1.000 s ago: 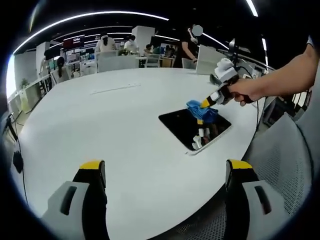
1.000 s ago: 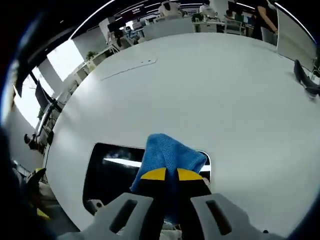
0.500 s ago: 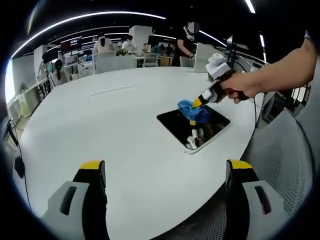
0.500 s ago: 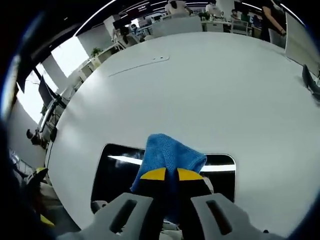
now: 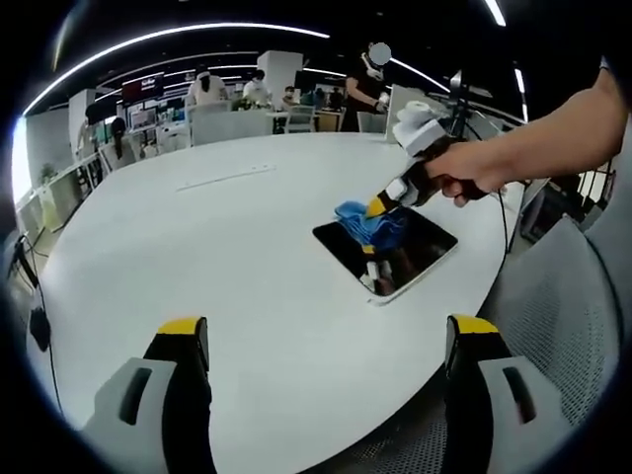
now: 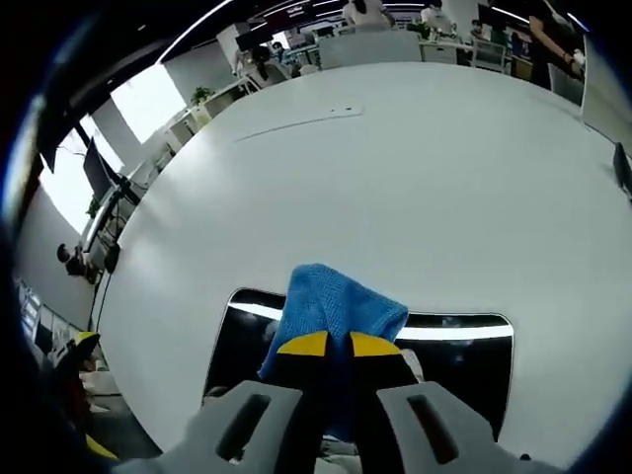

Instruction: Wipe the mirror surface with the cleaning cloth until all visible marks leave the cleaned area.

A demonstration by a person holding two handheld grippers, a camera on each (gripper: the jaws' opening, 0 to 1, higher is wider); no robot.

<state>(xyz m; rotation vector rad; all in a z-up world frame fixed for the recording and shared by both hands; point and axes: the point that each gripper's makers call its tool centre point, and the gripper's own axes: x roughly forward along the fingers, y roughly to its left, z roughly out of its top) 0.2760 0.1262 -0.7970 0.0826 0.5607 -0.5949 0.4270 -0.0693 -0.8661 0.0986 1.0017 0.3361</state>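
A: In the left gripper view, we see our right gripper (image 5: 378,205) pinching the blue cleaning cloth (image 5: 363,219) against the mirror (image 5: 385,249), which lies flat on the white surface (image 5: 217,257) near its rounded edge. Compared with a second ago, the cloth has slid toward the mirror's far left corner.

B: And our left gripper (image 5: 326,341)?

A: Its jaws stand spread wide with nothing between them, held well apart from the mirror (idle, we judge).

B: The right gripper view, then?

A: Our right gripper (image 6: 329,346) has its jaws pressed together on the cleaning cloth (image 6: 336,306), the fabric bunched ahead of the yellow tips. More of the dark mirror (image 6: 464,360) now shows to the right of the cloth than before, which agrees with a stroke travelling leftward.

B: So what does that mean for the wiping?

A: We judge the pass is mid-stroke, not finished. We cannot tell from the glare whether marks remain on the glass.
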